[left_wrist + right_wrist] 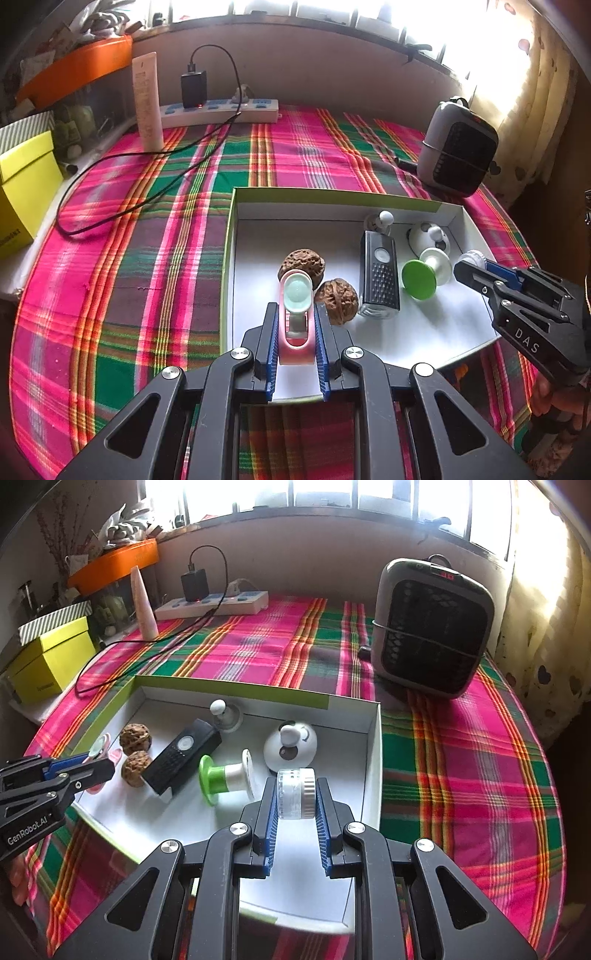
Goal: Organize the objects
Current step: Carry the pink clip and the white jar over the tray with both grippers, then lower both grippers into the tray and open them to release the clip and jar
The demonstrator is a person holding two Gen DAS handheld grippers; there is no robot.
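Note:
A shallow white box (413, 334) (373, 746) with a green rim lies on the plaid cloth. In it are two walnuts (303, 264) (136, 738), a black remote-like device (379, 275) (183, 757), a green-and-white spool (419, 277) (221, 777), a white dome toy (430, 238) (291, 746) and a small white knob piece (380, 221) (225, 714). My left gripper (295, 314) (98, 764) is shut on a pink holder with a pale green lens (295, 295), over the box's left part. My right gripper (295, 794) (471, 266) is shut on a small clear jar with a white lid (295, 793), over the box's right part.
A grey and black heater (458, 147) (432, 627) stands at the back right. A power strip (218, 110) (214, 603) with a charger and a black cable (122, 192) lies at the back. A tall tube (147, 103) and a yellow box (26, 192) (51, 661) stand on the left.

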